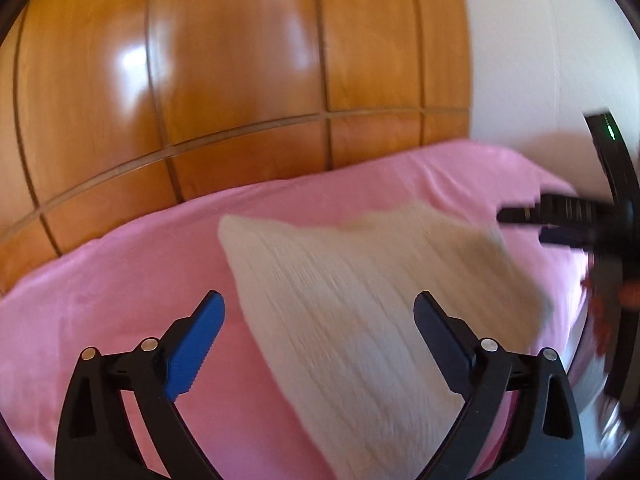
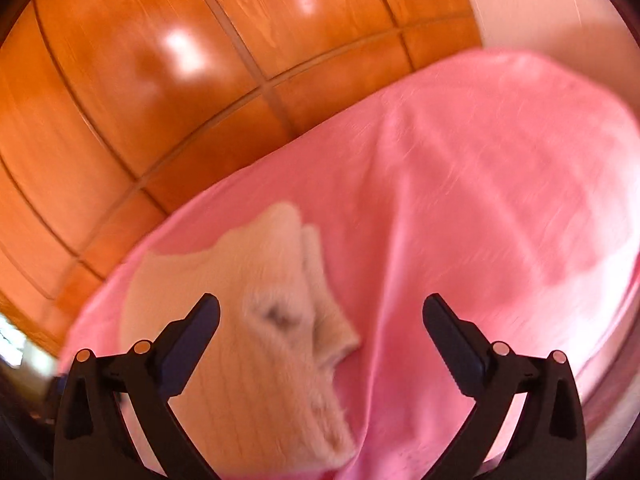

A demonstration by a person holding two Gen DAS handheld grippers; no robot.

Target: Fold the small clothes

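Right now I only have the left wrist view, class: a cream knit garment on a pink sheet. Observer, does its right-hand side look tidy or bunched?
Observer: In the right wrist view the cream knit garment has an overlapped layer along that edge, so it looks folded there.
Operator: Is the right gripper holding it?
Observer: No. The right gripper stands open, nothing between its jaws, the garment's edge below its left finger.
Operator: What lies beyond the garment on that side?
Observer: Only the pink sheet, creased, running to the wooden panelling.

Both wrist views, angled down, sharing bed (image 1: 120,280).
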